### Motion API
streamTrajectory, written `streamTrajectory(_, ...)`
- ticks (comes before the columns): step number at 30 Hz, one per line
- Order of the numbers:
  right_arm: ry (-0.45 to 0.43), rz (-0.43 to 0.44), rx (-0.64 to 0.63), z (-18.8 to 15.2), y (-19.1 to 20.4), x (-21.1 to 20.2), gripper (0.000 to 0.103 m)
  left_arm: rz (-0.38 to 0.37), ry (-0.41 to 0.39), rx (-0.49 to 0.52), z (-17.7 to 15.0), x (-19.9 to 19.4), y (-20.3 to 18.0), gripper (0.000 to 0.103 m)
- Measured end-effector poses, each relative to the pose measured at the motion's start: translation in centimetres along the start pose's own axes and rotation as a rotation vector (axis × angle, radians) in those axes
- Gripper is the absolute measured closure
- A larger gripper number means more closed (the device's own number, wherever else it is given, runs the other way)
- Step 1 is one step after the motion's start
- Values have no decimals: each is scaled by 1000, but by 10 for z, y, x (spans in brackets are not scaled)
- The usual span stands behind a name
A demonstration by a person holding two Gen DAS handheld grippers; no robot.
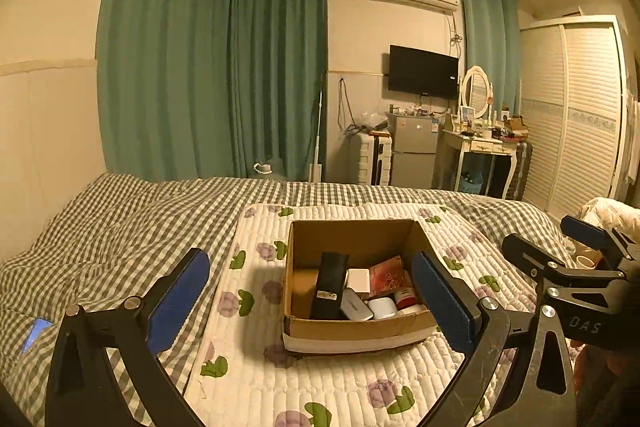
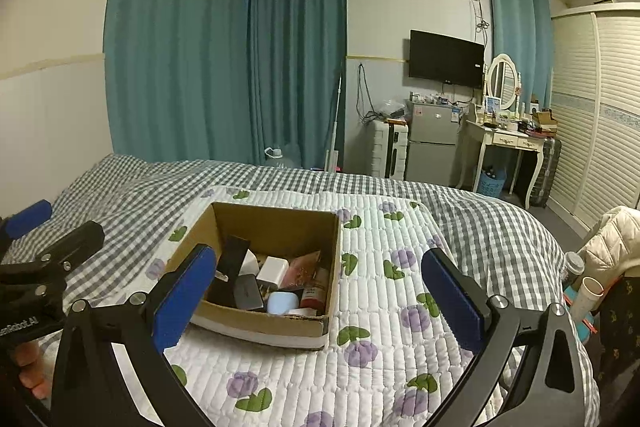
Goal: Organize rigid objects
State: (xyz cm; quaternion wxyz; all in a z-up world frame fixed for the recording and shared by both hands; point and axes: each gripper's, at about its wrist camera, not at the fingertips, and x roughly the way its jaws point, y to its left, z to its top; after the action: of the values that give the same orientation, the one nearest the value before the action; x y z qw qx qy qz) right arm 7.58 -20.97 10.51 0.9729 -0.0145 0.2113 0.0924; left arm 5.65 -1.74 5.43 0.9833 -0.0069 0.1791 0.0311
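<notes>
Cardboard box (image 1: 352, 331), open-topped, resting on the flowered quilted mat (image 1: 360, 387) spread over the checked bedcover (image 1: 120, 227). Contents, loosely piled: black case (image 1: 329, 285) leaning upright, white adapter (image 1: 358, 279), red packet (image 1: 386, 275), pale rounded case (image 1: 382, 307), red-capped jar (image 1: 405, 298).

Left gripper (image 1: 316, 303): fingers wide apart, empty, hovering before the box. Right gripper (image 2: 320, 295): likewise spread and empty, beside it.

Hazards, as I judge them:
- Soft bedding may let the box tip or slide if a finger presses its wall.
- Crowded items: grabbing one could drag a neighbour or topple the leaning case.
- Grippers close together may collide over the box.
</notes>
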Motion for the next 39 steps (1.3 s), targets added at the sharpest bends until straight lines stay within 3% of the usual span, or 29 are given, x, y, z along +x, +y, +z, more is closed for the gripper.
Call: streamTrajectory(39, 22, -48, -15, -7, -1, 8, 0, 26, 40, -6, -11, 6, 7, 0)
